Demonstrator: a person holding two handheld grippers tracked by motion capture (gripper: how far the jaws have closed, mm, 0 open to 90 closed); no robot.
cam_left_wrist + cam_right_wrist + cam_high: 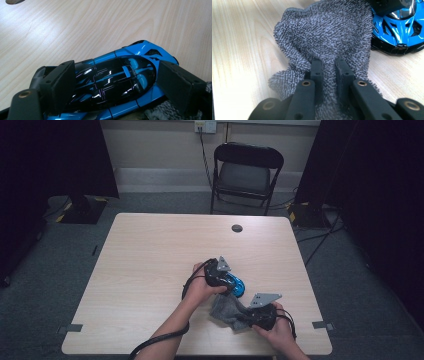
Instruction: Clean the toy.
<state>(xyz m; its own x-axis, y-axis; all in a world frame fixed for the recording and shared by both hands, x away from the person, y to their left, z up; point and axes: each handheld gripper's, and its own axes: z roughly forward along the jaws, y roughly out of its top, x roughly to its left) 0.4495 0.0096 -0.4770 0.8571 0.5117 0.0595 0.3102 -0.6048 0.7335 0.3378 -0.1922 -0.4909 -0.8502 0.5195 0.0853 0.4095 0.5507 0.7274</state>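
A glossy blue toy car (239, 285) with a black canopy sits right of the table's middle. My left gripper (223, 279) is on it; in the left gripper view the two black pads (61, 82) press against the car (125, 80) on either side, so the gripper (116, 66) is shut on it. A crumpled grey terry cloth (224, 309) lies just in front of the car. My right gripper (246, 319) is shut on it: in the right gripper view, a fold of the cloth (324, 32) is pinched in the gripper (328, 61). The car's nose (397, 32) sits beyond the cloth.
The light wooden table (150, 250) has a round cable hole (237, 228) near its far edge. A black folding chair (247, 170) stands behind the table. Dark curtains hang at both sides, and cables run over the floor at the right.
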